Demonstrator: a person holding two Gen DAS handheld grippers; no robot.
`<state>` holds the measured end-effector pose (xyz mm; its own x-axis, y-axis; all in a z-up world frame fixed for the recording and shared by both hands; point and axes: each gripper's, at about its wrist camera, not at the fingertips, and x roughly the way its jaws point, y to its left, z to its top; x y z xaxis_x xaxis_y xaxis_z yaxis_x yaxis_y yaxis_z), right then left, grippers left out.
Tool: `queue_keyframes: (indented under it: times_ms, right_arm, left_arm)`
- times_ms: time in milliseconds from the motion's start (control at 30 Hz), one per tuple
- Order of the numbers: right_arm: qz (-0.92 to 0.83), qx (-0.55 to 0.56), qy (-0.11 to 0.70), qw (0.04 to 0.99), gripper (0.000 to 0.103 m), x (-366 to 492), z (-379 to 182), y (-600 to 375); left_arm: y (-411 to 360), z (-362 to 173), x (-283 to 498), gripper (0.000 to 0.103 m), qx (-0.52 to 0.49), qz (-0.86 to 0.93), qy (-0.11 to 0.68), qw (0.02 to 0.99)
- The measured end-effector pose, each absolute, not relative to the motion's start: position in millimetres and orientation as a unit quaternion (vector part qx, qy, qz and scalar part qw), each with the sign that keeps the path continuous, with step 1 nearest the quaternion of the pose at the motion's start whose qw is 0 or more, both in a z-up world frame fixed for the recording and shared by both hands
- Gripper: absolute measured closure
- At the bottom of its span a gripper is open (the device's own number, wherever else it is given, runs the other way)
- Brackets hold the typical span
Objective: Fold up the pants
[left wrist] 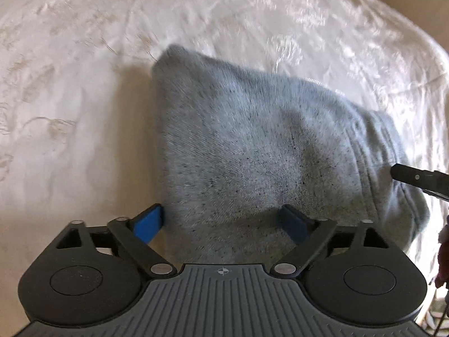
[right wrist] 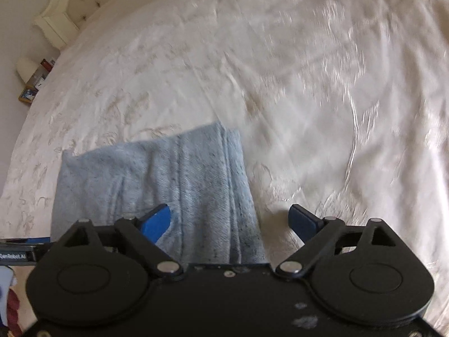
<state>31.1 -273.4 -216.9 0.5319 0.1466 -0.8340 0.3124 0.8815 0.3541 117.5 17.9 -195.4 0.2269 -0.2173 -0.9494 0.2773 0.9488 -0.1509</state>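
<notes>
While the grey-blue knitted pants (left wrist: 261, 146) lie folded into a compact, roughly square packet on the cream embroidered bedspread (left wrist: 70, 90), both tools hang over its near edge with nothing gripped. In the left wrist view the packet fills the centre of the frame, and the left gripper (left wrist: 226, 223) stands with its blue pads wide apart, one at the packet's left border and one over the cloth, neither pinching it. In the right wrist view the pants sit at lower left, their ribbed waistband running up the middle, and the right gripper (right wrist: 230, 223) is equally wide, one pad over the cloth and the other over bare bedspread.

The fold looks nearly or fully done, so the risk now is undoing it. The thick layers seem springy; released, the top flap could creep open. A pad dragged sideways on leaving might catch the knit and skew the packet. The two tools are also near each other at the right edge of the left view, so they could bump.
</notes>
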Motion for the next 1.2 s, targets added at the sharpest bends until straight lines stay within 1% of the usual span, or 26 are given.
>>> queue_keyframes:
  times_ms: [67,133,467,700,933,967,1000,1033,1067,1100,1167,1200]
  right_arm:
    - [-0.047,0.251,0.487,0.836,0.0,35,-225,-276]
    - [-0.038,0.255,0.494,0.83,0.0,41,-232,-276]
    - [-0.002,0.267,0.512,0.816,0.0,60,-244,-280]
    - [0.009,0.271,0.506,0.819,0.0,67,-247,-280]
    - [0.017,0.267,0.52,0.811,0.0,70,-244,-276]
    - [0.023,0.265,0.525,0.809,0.008,73,-243,-274]
    - [0.029,0.266,0.526,0.807,0.029,75,-240,-271]
    - [0.039,0.272,0.523,0.807,0.045,75,-236,-270]
    - [0.051,0.286,0.522,0.802,0.056,75,-234,-268]
    - [0.046,0.292,0.521,0.801,0.063,74,-230,-266]
    - [0.04,0.276,0.518,0.809,0.069,72,-218,-257]
    - [0.038,0.269,0.521,0.81,0.072,70,-211,-252]
  left_arm:
    - [14,-203,121,0.007,0.025,-0.155,0.608,0.778]
    - [13,-209,124,0.001,0.017,-0.154,0.615,0.773]
    - [19,-232,141,0.0,-0.01,-0.157,0.634,0.757]
    - [19,-236,151,0.0,-0.039,-0.151,0.62,0.769]
    - [23,-236,138,0.0,-0.042,-0.154,0.608,0.778]
    - [24,-236,138,0.002,-0.043,-0.154,0.609,0.777]
    - [25,-234,137,0.005,-0.045,-0.153,0.608,0.778]
    - [24,-229,137,0.02,-0.045,-0.154,0.604,0.781]
    - [23,-224,134,0.038,-0.045,-0.158,0.596,0.786]
    - [22,-217,130,0.045,-0.043,-0.158,0.592,0.789]
    - [21,-208,125,0.073,-0.043,-0.152,0.584,0.796]
    - [23,-204,123,0.076,-0.049,-0.151,0.581,0.798]
